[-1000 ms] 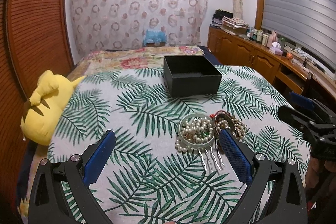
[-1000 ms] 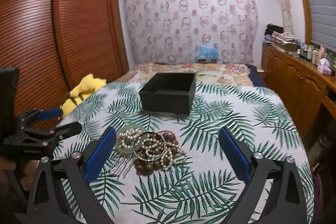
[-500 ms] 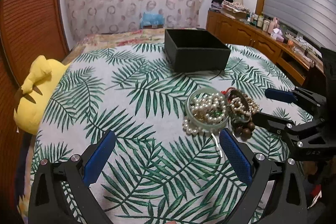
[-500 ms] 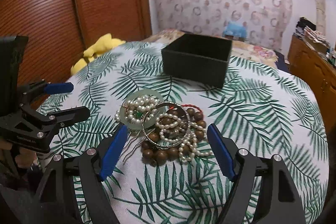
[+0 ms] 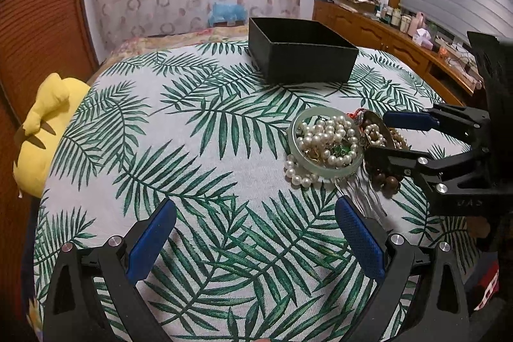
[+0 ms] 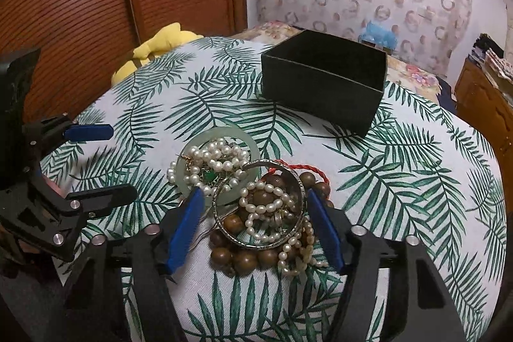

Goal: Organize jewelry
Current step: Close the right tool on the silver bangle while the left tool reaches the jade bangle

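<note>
A jewelry pile lies on the leaf-print bedspread [image 5: 192,133]. It holds a jade bangle [image 5: 298,149] [image 6: 221,133] filled with pearls [image 5: 327,137] [image 6: 218,154], a silver bangle [image 6: 253,244], wooden beads [image 6: 243,258] and a metal hair comb [image 5: 365,197]. Behind it stands an open black box [image 5: 307,63] [image 6: 320,92]. My right gripper [image 6: 253,197] [image 5: 381,137] straddles the silver bangle with its jaws closing; the pads sit just outside the rim, not pressing. My left gripper [image 5: 255,207] [image 6: 118,162] hovers open left of the pile with nothing between its fingers.
A yellow plush toy [image 5: 41,130] lies at the bed's left edge beside a slatted wooden wardrobe [image 6: 80,5]. A wooden dresser [image 5: 384,34] with bottles runs along the right wall. A patterned curtain hangs behind the bed.
Both grippers have come down and closer to the pile. The right gripper has moved onto the jewelry and its jaws have narrowed around the silver bangle.
</note>
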`<state>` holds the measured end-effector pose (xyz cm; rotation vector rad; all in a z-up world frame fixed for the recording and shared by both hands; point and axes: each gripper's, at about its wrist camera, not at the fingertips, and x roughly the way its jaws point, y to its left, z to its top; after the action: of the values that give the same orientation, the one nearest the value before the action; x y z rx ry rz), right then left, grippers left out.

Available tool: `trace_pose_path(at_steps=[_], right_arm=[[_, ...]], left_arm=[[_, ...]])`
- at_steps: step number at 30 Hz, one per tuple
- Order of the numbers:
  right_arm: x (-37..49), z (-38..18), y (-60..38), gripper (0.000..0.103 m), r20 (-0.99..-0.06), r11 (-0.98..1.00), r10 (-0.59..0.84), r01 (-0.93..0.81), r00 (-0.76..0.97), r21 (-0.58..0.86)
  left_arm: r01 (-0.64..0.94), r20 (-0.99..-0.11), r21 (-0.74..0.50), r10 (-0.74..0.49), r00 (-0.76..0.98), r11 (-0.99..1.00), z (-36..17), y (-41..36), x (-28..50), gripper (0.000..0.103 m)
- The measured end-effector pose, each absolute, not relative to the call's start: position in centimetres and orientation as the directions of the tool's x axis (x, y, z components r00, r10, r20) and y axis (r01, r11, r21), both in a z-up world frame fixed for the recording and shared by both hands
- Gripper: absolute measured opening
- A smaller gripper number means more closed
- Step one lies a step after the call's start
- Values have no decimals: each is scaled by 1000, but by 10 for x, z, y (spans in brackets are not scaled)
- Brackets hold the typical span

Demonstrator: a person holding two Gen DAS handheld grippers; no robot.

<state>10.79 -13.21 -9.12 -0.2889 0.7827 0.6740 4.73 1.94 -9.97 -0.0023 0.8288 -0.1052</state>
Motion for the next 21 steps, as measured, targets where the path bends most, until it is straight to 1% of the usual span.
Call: trace_pose_path(at_steps=[15, 21], right_arm=[[114, -93, -133, 62, -731, 745, 466, -666, 498, 21], [111, -74, -151, 62, -683, 771, 484, -636, 548, 35]], left_arm=[[117, -743, -38, -107, 661, 992, -102, 11, 51, 95], [155, -737, -22, -121, 665, 988, -96, 2, 61, 95]])
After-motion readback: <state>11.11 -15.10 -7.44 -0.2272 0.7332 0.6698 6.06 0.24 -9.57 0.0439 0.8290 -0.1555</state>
